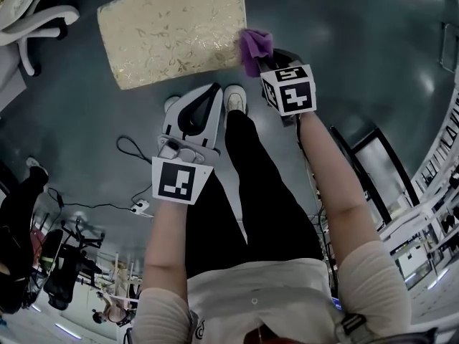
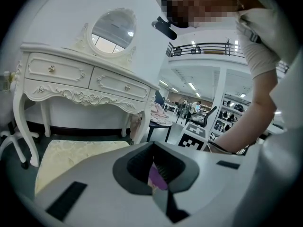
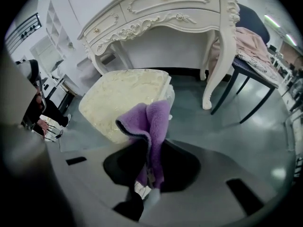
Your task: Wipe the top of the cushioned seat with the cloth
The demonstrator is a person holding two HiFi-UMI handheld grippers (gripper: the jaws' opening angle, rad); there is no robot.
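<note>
Purple cloth [image 1: 254, 47] is pinched in my right gripper's [image 3: 150, 174] fingers at the cushioned seat's [image 1: 172, 31] near corner, poised, I judge, for wiping, while my left gripper [image 1: 212, 97] idles, fingers pressed together.

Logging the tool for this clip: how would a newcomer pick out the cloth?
Find the cream, gold-patterned rectangular cushioned seat on the dark floor before the white carved dressing table. By the seat's right edge, the right gripper's claw is shut on a small purple fleecy cloth. Its purple colour sets it apart from the pale seat and dark floor.
</note>
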